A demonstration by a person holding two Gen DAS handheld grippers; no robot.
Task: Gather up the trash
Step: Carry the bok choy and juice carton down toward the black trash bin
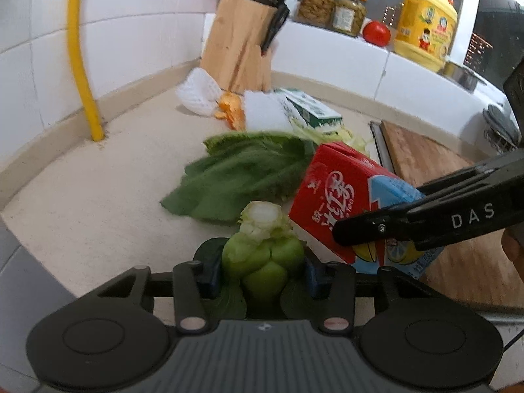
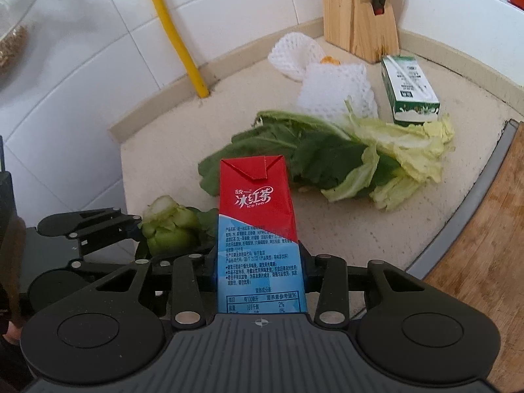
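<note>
— how far along was the cleanup?

— barely begun. the left gripper [image 1: 262,270] was clenched on the bok choy stump [image 1: 263,255], the right gripper [image 2: 260,263] on the red tea carton [image 2: 257,226], both near the counter's front.

— and the rest?

— the loose greens [image 2: 327,157], white foam nets [image 2: 334,88], orange peel [image 1: 231,109] and green milk carton [image 2: 409,90] lay farther back, by the knife block [image 1: 240,46].

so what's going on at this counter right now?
Trash pickup, both hands busy. The left tongs are shut on a green bok choy stump; the right tongs are shut on a red and blue ice tea carton. Loose greens, white foam fruit nets, orange peel and a green milk carton lie uncollected on the countertop.
</note>
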